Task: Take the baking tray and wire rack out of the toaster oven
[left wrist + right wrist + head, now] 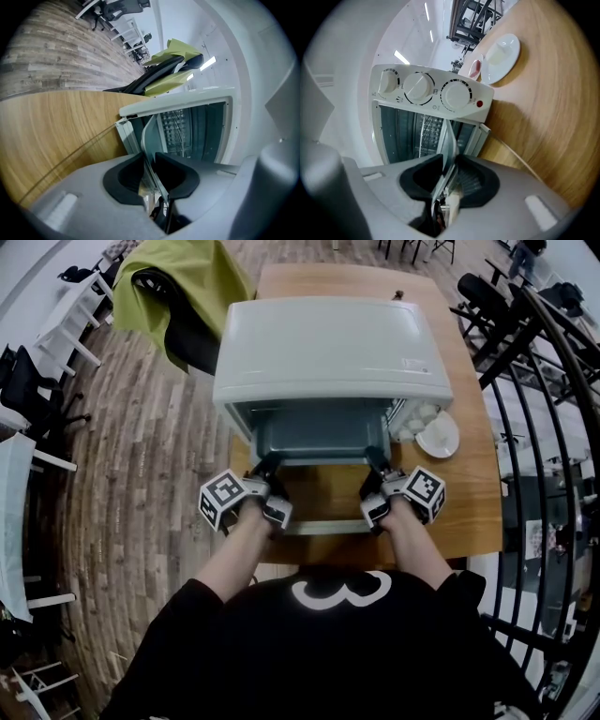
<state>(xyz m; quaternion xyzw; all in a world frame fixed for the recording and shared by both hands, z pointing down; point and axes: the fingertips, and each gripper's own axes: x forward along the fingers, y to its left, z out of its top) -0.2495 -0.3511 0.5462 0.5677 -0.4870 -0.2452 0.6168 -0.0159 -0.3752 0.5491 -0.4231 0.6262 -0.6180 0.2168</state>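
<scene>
- At the oven's mouth, the baking tray is partly drawn out over the dropped door. Most of it is inside the toaster oven, so this first removal is only under way.
- The left tool is clamped on the tray's front rim at 7 o'clock of the opening. The right tool is clamped on the same rim at 5 o'clock.
- Thin parallel wires deep in the cavity look like the wire rack, which seems untouched; it remains to be taken out.
- The tray is thin grey sheet metal with a narrow lip.
- The oven is a pale, smooth box with rounded corners and round knobs.
- The surface is light wood grain, and a glossy white plate sits at 3 o'clock of the oven.
</scene>
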